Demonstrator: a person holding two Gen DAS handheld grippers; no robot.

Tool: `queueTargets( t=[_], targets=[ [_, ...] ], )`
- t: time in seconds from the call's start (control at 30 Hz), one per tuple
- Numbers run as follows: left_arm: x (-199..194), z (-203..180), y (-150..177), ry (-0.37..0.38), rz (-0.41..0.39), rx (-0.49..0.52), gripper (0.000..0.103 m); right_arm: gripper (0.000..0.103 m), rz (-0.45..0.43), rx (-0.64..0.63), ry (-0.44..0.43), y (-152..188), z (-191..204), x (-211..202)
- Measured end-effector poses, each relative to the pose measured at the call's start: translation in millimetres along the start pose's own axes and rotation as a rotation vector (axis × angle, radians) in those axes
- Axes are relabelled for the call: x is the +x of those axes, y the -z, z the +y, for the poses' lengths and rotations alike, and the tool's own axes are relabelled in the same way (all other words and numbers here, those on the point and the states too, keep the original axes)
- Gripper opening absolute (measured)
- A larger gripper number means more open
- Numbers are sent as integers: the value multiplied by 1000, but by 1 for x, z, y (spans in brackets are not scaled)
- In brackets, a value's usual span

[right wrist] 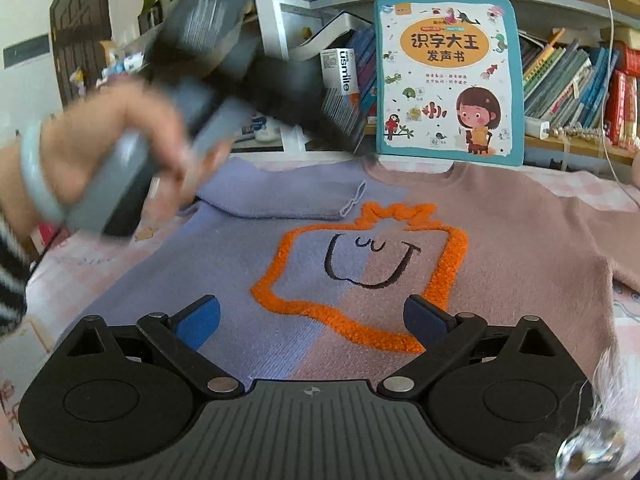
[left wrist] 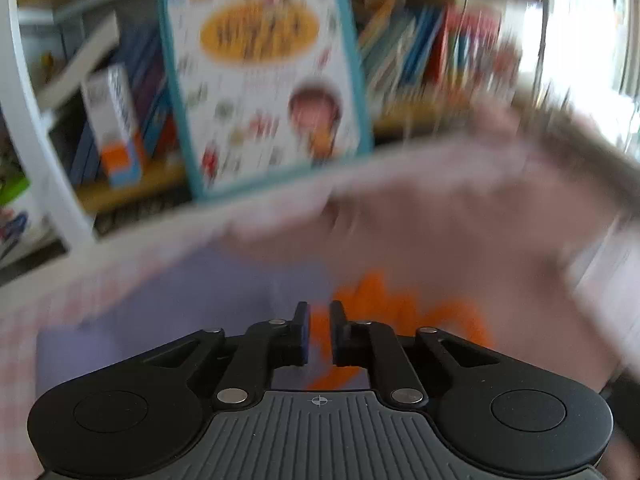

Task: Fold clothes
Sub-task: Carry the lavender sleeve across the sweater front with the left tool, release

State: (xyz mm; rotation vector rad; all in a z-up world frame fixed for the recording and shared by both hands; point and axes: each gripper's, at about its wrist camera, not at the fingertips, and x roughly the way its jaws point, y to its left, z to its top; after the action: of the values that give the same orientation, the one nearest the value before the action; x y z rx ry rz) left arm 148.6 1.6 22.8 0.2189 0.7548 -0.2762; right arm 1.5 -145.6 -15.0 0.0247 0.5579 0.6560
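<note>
**A:** so where's the sweater (right wrist: 360, 248) right now? can't make sense of the blurry view.

**B:** it's spread flat, front side up, on a pink checked cover (right wrist: 72, 276), right in front of the big picture book (right wrist: 448, 80) that leans on the shelf. Collar end points at the book. The half left of the orange outline (right wrist: 360, 280) is lilac, the half right of it is dusty pink. Inside the outline there's a stitched smiley face.

**A:** and the sleeves?

**B:** the lilac sleeve (right wrist: 280, 196) is folded in across the chest, lying just above the outline, cuff pointing toward its spiky top. The pink sleeve runs off to the right of the outline; I can't see where it ends.

**A:** what about the grippers?

**B:** right gripper (right wrist: 312, 320) hovers over the hem end of the sweater, just below the outline. Its blue-padded fingers (right wrist: 198, 322) are spread wide with nothing between them, only knit showing underneath. Left gripper (left wrist: 319, 332) is a different story: the jaws are nearly together, just a narrow slit, and all I see through the slit is the orange outline behind. No fabric pinched in there as far as I can tell.

**A:** is it visible from the other side?

**B:** yep, in the right wrist view it's a blurred grey body held by a hand (right wrist: 108, 152) wearing a pale bangle, up left of the outline, above the folded sleeve.
</note>
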Motion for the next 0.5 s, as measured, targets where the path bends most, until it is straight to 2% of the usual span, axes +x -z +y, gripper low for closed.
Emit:
queueTargets(
  t=[0.07,0.1,0.17,0.23,0.3,0.4,0.43,0.47,0.5],
  targets=[
    [4,-4,12,-45,24,54,32,100,2,23,-15,0,-4,0],
    [4,-7,17,-69,22,87,35,100,5,33,-22,0,-5,0],
    [3,-15,22,-136,9,166,56,100,16,45,-36,0,-7,2],
    [3,-24,23,-192,-7,244,58,100,22,49,-41,0,-7,3],
    [3,-28,24,-213,-16,290,58,100,24,49,-44,0,-7,3],
    [7,-27,22,-241,-7,317,45,100,26,56,-47,0,-8,3],
    [9,-25,21,-250,-3,315,36,100,25,60,-47,1,-8,3],
    [10,-23,20,-256,1,311,16,100,23,64,-48,1,-9,3],
    [11,-21,19,-254,2,299,8,100,21,68,-49,1,-10,2]
  ],
)
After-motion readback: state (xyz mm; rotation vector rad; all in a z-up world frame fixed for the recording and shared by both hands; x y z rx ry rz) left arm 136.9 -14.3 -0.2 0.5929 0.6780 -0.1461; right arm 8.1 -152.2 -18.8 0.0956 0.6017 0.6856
